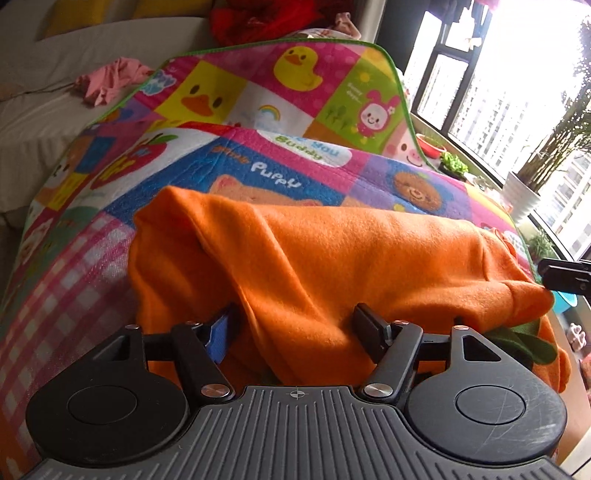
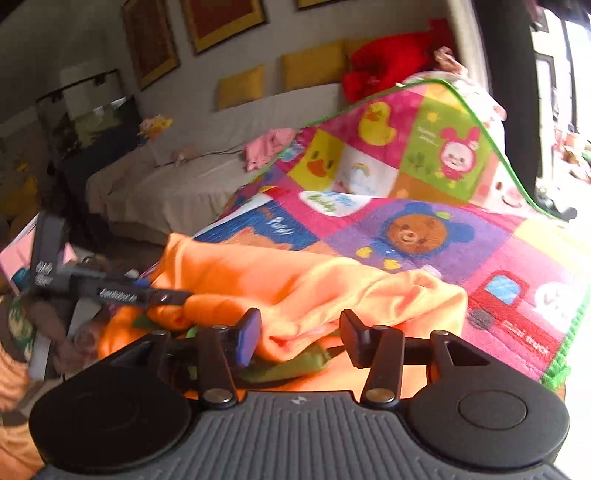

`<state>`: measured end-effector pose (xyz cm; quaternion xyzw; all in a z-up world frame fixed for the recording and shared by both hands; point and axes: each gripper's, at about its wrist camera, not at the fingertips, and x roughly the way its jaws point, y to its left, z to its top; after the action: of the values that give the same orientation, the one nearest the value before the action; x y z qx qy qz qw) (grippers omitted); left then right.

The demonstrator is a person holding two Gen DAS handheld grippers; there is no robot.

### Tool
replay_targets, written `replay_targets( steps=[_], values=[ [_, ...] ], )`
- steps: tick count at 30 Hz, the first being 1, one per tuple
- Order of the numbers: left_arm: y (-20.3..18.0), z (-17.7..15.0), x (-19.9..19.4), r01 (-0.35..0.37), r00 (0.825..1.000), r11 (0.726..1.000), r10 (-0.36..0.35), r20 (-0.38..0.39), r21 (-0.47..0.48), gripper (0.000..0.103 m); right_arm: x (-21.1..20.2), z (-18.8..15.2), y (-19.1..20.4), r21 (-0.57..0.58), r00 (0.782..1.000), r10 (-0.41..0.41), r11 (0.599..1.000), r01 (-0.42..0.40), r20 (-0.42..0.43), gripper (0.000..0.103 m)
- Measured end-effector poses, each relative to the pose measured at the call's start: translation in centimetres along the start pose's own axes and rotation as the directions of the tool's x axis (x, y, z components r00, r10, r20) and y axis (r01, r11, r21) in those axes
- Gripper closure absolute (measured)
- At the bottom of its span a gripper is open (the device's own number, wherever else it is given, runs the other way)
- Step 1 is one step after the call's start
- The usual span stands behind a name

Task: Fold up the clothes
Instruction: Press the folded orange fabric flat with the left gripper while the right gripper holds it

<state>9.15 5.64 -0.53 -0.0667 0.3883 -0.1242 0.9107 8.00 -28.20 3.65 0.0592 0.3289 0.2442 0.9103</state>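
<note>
- Orange fleece garment [image 1: 332, 266], soft and fuzzy, lay in thick rumpled folds on a quilted cartoon-print play mat [image 1: 258, 107] edged in green.
- Left gripper [image 1: 295, 332], black jaws spread wide, sat pressed into the fleece with a fold bulging between them; not clamped.
- Right gripper [image 2: 299, 338], likewise spread apart, flanked a bunched orange edge with green fabric beneath; nothing pinched.
- Seen only from the left wrist: bright window [image 1: 517, 92], white ribbed plant pot [image 1: 522, 197].
- Seen only from the right wrist: framed pictures [image 2: 221, 22], yellow cushions [image 2: 314, 64].
- In both views: pale sofa [image 2: 177, 184], small pink garment [image 1: 110, 79].
</note>
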Motion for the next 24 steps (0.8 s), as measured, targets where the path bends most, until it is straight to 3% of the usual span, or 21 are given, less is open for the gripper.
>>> replay_targets(
  steps=[3, 6, 8, 10, 12, 17, 18, 24],
  values=[
    [0.3, 0.2, -0.1, 0.033, 0.999, 0.999, -0.033, -0.012, -0.023, 0.029, 2.9, 0.7, -2.3, 0.155, 0.998, -0.017, 0.988, 0.026, -0.055, 0.052],
    [1.2, 0.6, 0.1, 0.081, 0.996, 0.993, -0.084, -0.021, -0.087, 0.029, 6.3, 0.2, -3.5, 0.271, 0.99, 0.056, 0.963, -0.019, -0.13, 0.051],
    [1.8, 1.1, 0.6, 0.102, 0.994, 0.987, -0.106, -0.025, -0.126, 0.03, 7.7, 0.2, -2.9, 0.237, 0.988, 0.068, 0.971, -0.034, -0.138, 0.051],
    [2.0, 1.6, 1.0, 0.095, 0.995, 0.985, -0.1, -0.023, -0.142, 0.038, 8.3, 0.4, -1.8, 0.179, 0.99, 0.064, 0.983, -0.04, -0.128, 0.057],
    [1.7, 1.9, 0.6, 0.094, 0.995, 0.988, -0.095, -0.008, -0.12, 0.048, 8.2, 0.6, -1.0, 0.133, 0.992, 0.059, 0.99, -0.044, -0.115, 0.07],
    [0.1, 1.4, -1.9, 0.142, 0.99, 0.989, -0.141, 0.027, -0.051, 0.066, 5.0, 1.1, 0.1, 0.043, 0.998, 0.047, 0.998, -0.045, -0.043, 0.086],
    [-0.3, 1.2, -2.4, 0.155, 0.988, 0.987, -0.154, 0.033, -0.038, 0.075, 4.2, 1.2, 0.3, 0.031, 0.999, 0.049, 0.998, -0.048, -0.025, 0.087],
    [-2.3, 0.0, -5.6, 0.222, 0.973, 0.974, -0.225, 0.06, 0.04, 0.076, -0.7, 0.1, 2.5, -0.049, 0.996, 0.084, 0.995, -0.083, 0.024, 0.092]
  ],
)
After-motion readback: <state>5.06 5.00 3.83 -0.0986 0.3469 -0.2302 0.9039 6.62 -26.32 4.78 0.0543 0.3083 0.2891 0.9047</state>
